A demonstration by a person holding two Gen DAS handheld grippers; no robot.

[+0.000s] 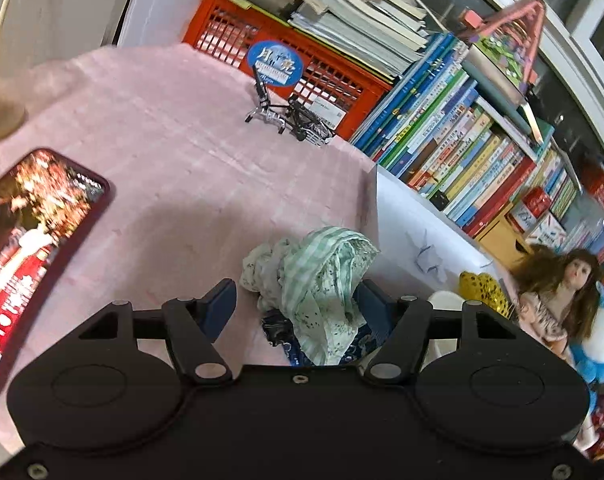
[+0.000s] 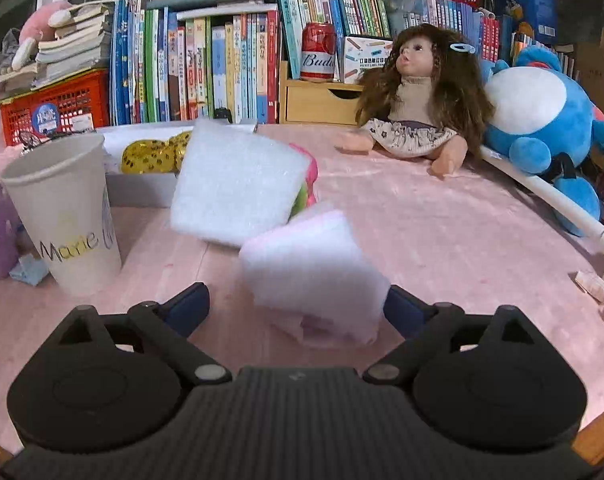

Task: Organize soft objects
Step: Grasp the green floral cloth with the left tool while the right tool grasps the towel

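A crumpled green-striped cloth [image 1: 321,272] lies on the pink tablecloth [image 1: 174,152] over a dark blue patterned cloth [image 1: 286,336]. My left gripper [image 1: 298,304] straddles this bundle; its right finger is against the fabric, its left finger [image 1: 220,304] stands clear, so it is open. In the right wrist view a white-and-pink sponge pad [image 2: 313,268] sits between the fingers of my right gripper [image 2: 298,306], which is open; the pad is near the right finger [image 2: 401,308]. A larger white sponge [image 2: 234,184] leans behind it, with pink and green sponges [image 2: 307,184] behind that.
A lit phone [image 1: 34,248] lies to the left and a toy cart [image 1: 298,120] stands before a red crate [image 1: 286,68]. A paper cup [image 2: 66,216], a white box [image 2: 142,188] with yellow spotted items, a doll [image 2: 417,96], a blue plush [image 2: 541,120] and book rows ring the table.
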